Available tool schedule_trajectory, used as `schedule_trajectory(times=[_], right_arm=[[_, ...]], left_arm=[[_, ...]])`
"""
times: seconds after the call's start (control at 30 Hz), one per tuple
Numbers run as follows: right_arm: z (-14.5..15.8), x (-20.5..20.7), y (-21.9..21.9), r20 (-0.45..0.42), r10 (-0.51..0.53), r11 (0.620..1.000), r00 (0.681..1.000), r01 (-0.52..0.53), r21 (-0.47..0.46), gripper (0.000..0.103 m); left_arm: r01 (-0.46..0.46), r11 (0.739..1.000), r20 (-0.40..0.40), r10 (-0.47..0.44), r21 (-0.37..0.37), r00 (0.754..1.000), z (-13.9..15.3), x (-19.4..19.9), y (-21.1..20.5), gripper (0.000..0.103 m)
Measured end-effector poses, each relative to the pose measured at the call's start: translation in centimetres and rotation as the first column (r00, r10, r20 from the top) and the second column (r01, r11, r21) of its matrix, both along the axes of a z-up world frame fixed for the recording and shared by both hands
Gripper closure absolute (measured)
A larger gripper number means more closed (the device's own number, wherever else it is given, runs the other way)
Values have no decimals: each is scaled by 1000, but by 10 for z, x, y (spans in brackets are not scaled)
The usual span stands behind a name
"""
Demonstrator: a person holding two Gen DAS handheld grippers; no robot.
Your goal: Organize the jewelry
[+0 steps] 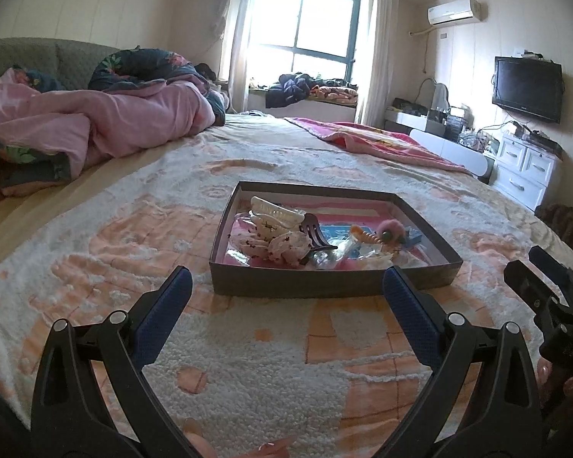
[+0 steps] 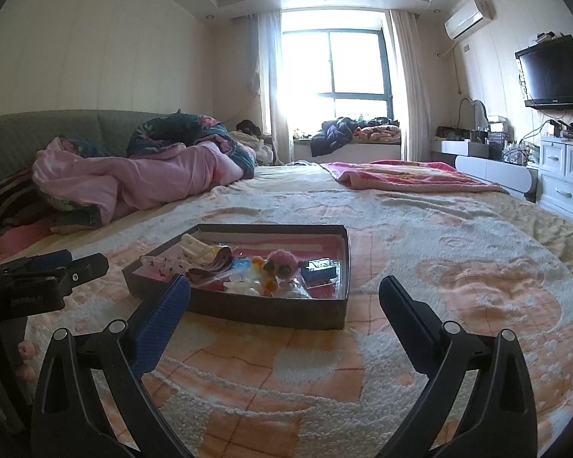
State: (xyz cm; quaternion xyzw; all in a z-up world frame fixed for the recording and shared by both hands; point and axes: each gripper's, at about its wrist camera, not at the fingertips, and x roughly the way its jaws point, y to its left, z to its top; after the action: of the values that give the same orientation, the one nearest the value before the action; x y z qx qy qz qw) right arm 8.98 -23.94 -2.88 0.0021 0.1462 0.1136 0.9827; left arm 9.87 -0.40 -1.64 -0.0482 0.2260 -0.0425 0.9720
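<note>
A shallow dark box (image 1: 324, 286) lies on the bed; it also shows in the right wrist view (image 2: 271, 311). It holds hair accessories: a white claw clip (image 1: 275, 213), a floral scrunchie (image 1: 286, 248), a dark claw clip (image 1: 317, 234), a pink fluffy ball (image 1: 391, 231) (image 2: 282, 261) and a blue card (image 1: 336, 234). My left gripper (image 1: 286, 290) is open and empty, just in front of the box. My right gripper (image 2: 284, 297) is open and empty, to the right of the left one, its left finger overlapping the box's near edge in view.
The bed has a peach and white fleece blanket (image 1: 248, 362). Pink bedding (image 1: 95, 122) is piled at the far left, and a pink blanket (image 1: 382, 141) lies at the far right. A white dresser (image 1: 523, 168) and a wall TV (image 1: 527, 87) stand to the right.
</note>
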Motion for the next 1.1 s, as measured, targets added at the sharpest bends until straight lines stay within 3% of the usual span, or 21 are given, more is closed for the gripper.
schedule_trajectory(times=[1.1], right_arm=[[1, 0, 5, -9, 12, 1000, 1000, -12, -6, 7]], left_arm=[[-1, 1000, 0, 1, 1, 1000, 1, 0, 1, 11]])
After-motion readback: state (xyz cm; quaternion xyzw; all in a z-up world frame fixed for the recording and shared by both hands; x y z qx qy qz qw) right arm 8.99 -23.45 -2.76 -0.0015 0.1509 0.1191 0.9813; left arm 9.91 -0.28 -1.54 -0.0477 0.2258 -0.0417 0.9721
